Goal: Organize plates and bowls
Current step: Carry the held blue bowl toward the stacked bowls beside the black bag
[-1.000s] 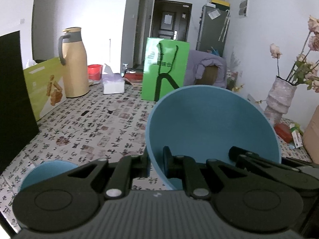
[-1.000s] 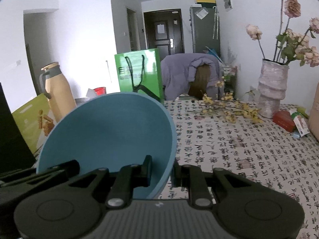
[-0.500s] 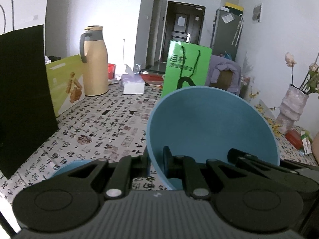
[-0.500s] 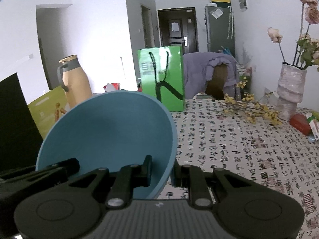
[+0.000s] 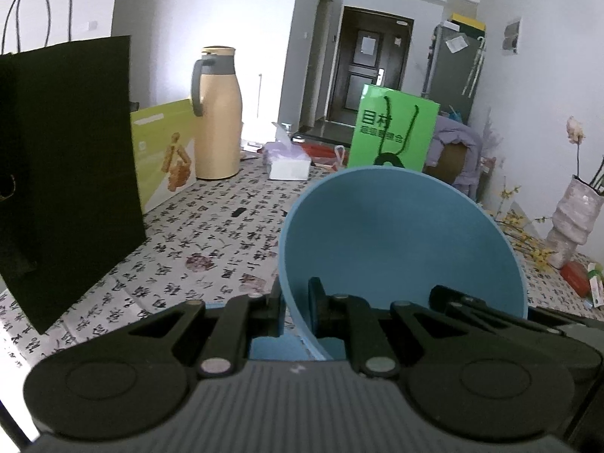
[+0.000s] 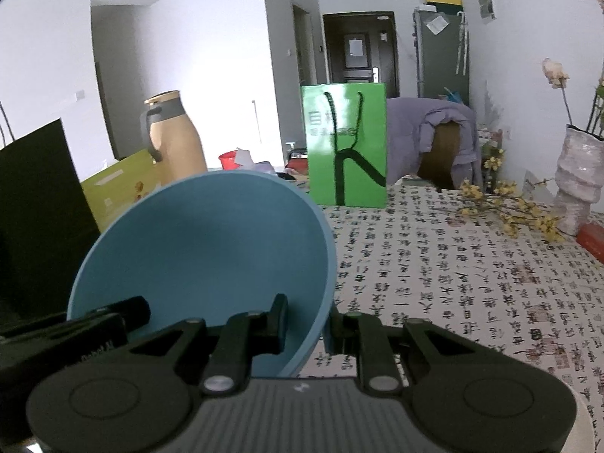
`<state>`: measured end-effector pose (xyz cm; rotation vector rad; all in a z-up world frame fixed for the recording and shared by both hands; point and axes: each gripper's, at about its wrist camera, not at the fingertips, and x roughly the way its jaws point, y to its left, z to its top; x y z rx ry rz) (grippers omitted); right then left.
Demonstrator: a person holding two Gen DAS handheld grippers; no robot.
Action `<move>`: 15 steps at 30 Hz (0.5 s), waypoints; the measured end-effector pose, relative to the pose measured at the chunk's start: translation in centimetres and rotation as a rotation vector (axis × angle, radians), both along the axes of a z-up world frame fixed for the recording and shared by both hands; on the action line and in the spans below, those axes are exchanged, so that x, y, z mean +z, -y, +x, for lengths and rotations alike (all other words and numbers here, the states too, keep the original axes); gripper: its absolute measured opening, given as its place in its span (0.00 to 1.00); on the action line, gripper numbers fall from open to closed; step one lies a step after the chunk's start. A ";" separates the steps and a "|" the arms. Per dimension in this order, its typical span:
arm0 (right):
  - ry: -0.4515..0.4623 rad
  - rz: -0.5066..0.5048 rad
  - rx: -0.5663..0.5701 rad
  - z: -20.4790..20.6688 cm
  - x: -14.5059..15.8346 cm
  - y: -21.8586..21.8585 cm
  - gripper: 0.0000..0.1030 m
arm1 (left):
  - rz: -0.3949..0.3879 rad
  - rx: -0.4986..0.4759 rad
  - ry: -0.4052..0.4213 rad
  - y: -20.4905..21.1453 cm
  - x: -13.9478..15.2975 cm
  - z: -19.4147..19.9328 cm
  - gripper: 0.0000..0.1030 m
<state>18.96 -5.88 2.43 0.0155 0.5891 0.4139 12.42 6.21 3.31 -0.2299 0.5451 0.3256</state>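
Both grippers pinch the same blue bowl (image 5: 400, 241), one on each side of its rim. The left gripper (image 5: 294, 302) has its jaws pressed onto the rim at about 8 o'clock on the bowl as that camera sees it, one finger inside and one outside. The right gripper (image 6: 305, 321) clamps the opposite edge, at about 4 o'clock on the bowl in its own view. The bowl hangs tilted, its hollow facing the person, above the table (image 6: 472, 283) with the calligraphy-print cloth.

What has changed over the last second is the backdrop, not the grip. In the left view the black paper bag (image 5: 68, 173) at 9 o'clock has grown from a sliver at the edge to fill much of that side, and the tan thermos jug (image 5: 217, 113) and the green paper bag (image 5: 392, 132) have slid rightward. In the right view the vase (image 6: 577, 177) has drifted out toward 3 o'clock. So the pair of hands has carried the bowl sideways toward the person's left, held level, with neither pinch altered.

A patch of the same blue (image 5: 275, 345) shows just beneath the left gripper's fingers, low at 6 o'clock. I judge that to be another dish on the table, and the likely stack this bowl is bound for, though too little shows to be sure.
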 end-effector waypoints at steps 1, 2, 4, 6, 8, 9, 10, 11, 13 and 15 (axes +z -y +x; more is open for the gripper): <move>-0.002 0.000 0.005 0.0 -0.1 -0.3 0.18 | -0.001 0.005 0.000 -0.3 0.0 -0.1 0.11; -0.003 -0.001 0.009 -0.1 -0.1 -0.6 0.18 | -0.002 0.009 -0.001 -0.5 -0.1 -0.2 0.11; -0.005 -0.002 0.018 -0.1 -0.2 -1.1 0.18 | -0.004 0.016 -0.001 -1.0 -0.2 -0.4 0.11; -0.008 -0.002 0.027 -0.2 -0.3 -1.5 0.18 | -0.007 0.024 -0.002 -1.5 -0.3 -0.6 0.11; -0.012 -0.002 0.037 -0.4 -0.4 -2.0 0.18 | -0.008 0.031 -0.003 -1.9 -0.3 -0.8 0.11; -0.014 -0.002 0.042 -0.4 -0.4 -2.2 0.18 | -0.009 0.035 -0.003 -2.1 -0.3 -0.9 0.11; -0.015 -0.002 0.047 -0.5 -0.5 -2.5 0.18 | -0.009 0.040 -0.004 -2.3 -0.4 -1.1 0.11; -0.017 -0.003 0.053 -0.6 -0.5 -2.7 0.18 | -0.011 0.044 -0.004 -2.5 -0.4 -1.2 0.11; -0.019 -0.005 0.062 -0.6 -0.7 -3.2 0.18 | -0.013 0.054 -0.004 -3.0 -0.6 -1.5 0.11; -0.022 -0.007 0.071 -0.7 -0.8 -3.7 0.18 | -0.012 0.064 -0.007 -3.4 -0.7 -1.7 0.11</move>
